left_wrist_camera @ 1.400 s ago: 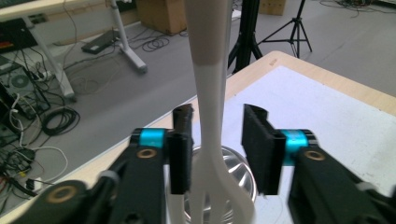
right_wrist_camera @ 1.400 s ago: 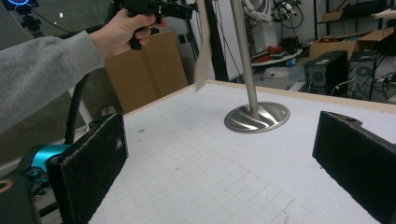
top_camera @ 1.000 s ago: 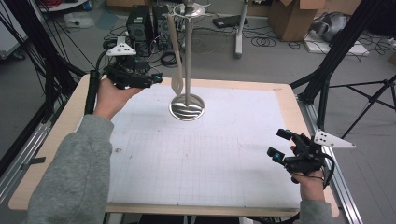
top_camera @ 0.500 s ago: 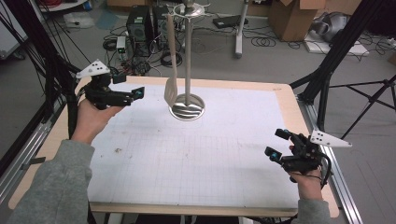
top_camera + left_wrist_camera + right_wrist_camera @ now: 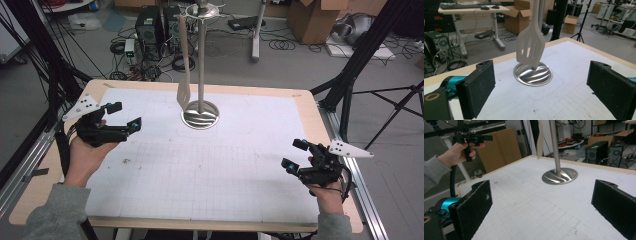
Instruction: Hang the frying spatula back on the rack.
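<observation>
Left gripper (image 5: 125,116): jaws wide apart, have just been opening, nothing between them; held over the table's left side.
Right gripper (image 5: 296,155): jaws spread, empty, near the right edge.
Spatula (image 5: 530,47): white, slotted, hanging from the stand (image 5: 201,60), blade just above the round metal base (image 5: 200,115).
Table (image 5: 240,160): white gridded mat.

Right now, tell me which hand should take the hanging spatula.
Probably left: the left gripper is open, nearer the spatula and aimed at it. The right gripper sits at the table's near right corner.
</observation>
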